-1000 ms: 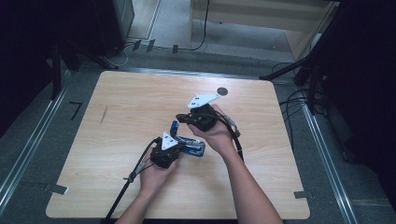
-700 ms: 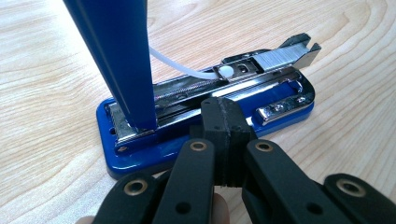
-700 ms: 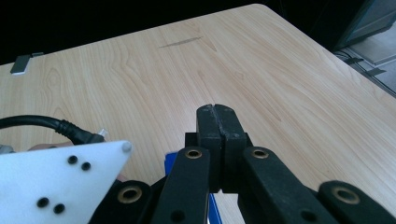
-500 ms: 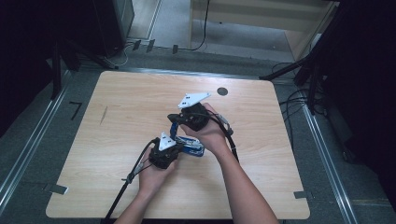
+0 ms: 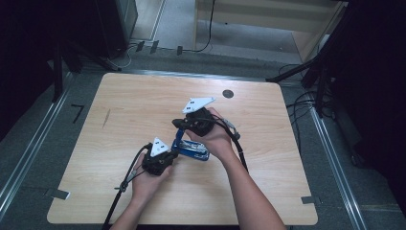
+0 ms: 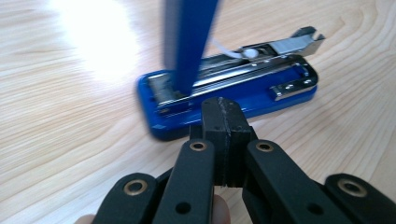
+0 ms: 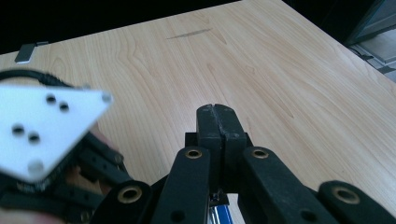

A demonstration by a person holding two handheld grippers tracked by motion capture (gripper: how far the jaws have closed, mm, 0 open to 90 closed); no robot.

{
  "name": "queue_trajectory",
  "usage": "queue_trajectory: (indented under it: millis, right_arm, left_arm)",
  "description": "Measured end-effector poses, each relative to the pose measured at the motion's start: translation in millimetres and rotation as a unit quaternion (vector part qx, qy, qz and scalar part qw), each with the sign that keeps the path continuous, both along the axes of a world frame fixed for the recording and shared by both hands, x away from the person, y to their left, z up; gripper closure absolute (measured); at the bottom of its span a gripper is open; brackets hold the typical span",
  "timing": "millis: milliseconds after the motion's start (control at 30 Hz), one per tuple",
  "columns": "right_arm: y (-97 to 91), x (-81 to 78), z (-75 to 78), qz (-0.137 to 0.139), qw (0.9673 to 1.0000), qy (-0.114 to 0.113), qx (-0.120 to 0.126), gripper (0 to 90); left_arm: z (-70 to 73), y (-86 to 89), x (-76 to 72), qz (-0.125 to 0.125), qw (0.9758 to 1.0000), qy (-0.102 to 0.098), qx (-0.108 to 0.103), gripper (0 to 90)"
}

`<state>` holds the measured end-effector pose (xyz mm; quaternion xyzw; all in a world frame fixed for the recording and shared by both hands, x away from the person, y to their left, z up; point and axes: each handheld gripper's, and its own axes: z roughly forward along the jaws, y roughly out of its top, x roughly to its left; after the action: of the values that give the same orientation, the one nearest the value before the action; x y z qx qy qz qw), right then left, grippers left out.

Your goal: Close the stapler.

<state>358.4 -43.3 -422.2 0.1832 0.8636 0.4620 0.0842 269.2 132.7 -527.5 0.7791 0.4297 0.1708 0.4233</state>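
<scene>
A blue stapler lies open on the wooden table, its blue top arm swung up from the base. In the left gripper view the base, the metal magazine and the raised arm are just beyond my left gripper, whose jaws are pressed together with nothing between them. My left gripper sits at the stapler's left end. My right gripper is at the top of the raised arm, and its jaws are shut and empty; a bit of blue shows beneath them.
A dark round hole marks the table's far side. Cables trail on the floor to the right, and a metal rail runs along the left. A wooden cabinet stands beyond the table.
My left gripper has drawn back to the left, away from the stapler base. My right gripper has shifted a little left by the raised arm. The stapler base has stayed put.
</scene>
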Motion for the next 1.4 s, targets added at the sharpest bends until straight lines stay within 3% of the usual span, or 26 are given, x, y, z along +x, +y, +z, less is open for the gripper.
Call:
queue_trajectory:
  millis: [233, 433, 1133, 1400]
  right_arm:
    - [-13.3, -1.2, -8.7, -0.008, 0.9999, 0.004, 0.009, 90.0]
    - [-26.7, -3.2, -15.8, -0.018, 0.9997, 0.01, 0.017, 90.0]
    - [-58.4, -12.0, -60.0, -0.033, 0.9977, 0.041, 0.044, 90.0]
    - [-64.6, -14.4, -69.6, -0.039, 0.997, 0.045, 0.05, 90.0]
  left_arm:
    - [3.5, 26.7, -5.1, 0.017, 0.9998, -0.006, -0.008, 90.0]
    - [2.0, 36.5, -7.6, 0.022, 0.9997, -0.003, -0.007, 90.0]
    - [-1.8, 37.1, -9.5, 0.011, 0.9999, -0.006, -0.002, 90.0]
    - [-1.7, 37.6, -10.0, 0.014, 0.9999, -0.006, -0.004, 90.0]
